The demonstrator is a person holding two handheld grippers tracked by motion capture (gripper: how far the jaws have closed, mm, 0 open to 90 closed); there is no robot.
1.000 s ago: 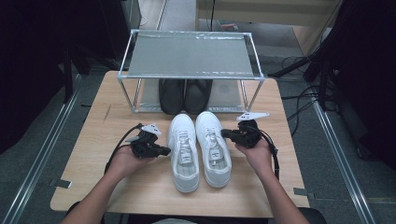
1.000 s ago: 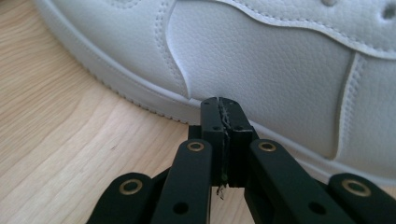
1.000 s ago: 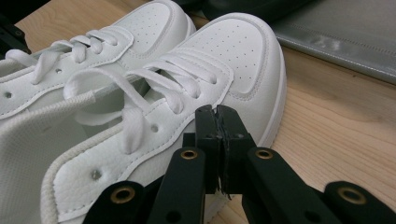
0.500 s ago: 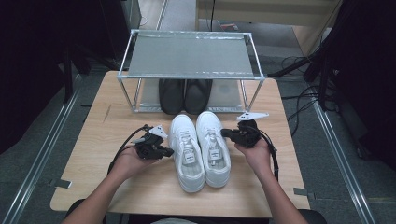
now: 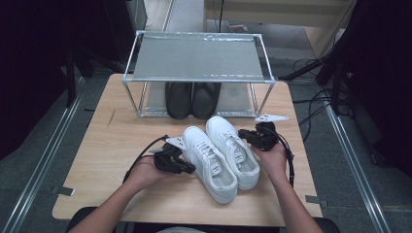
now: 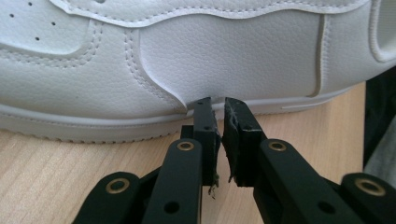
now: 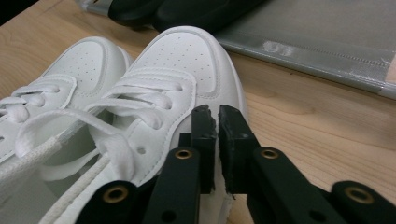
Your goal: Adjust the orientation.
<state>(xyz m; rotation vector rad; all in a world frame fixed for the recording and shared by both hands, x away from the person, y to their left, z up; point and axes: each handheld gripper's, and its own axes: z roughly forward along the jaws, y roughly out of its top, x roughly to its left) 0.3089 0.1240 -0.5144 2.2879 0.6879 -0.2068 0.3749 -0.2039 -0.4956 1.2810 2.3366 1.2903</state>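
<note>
Pair of white leather lace-up sneakers (image 5: 221, 155) just before metal wire rack (image 5: 197, 58) — left gripper (image 5: 187, 168), right gripper (image 5: 244, 135) flank pair, jaws nearly closed, empty.

Both forearms reach forward and inward. The left gripper (image 5: 190, 169) and the right gripper (image 5: 241, 134) have jaws nearly closed, holding nothing.

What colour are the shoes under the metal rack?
Black shoes, clearest in the high view, on the rack's lower shelf.
</note>
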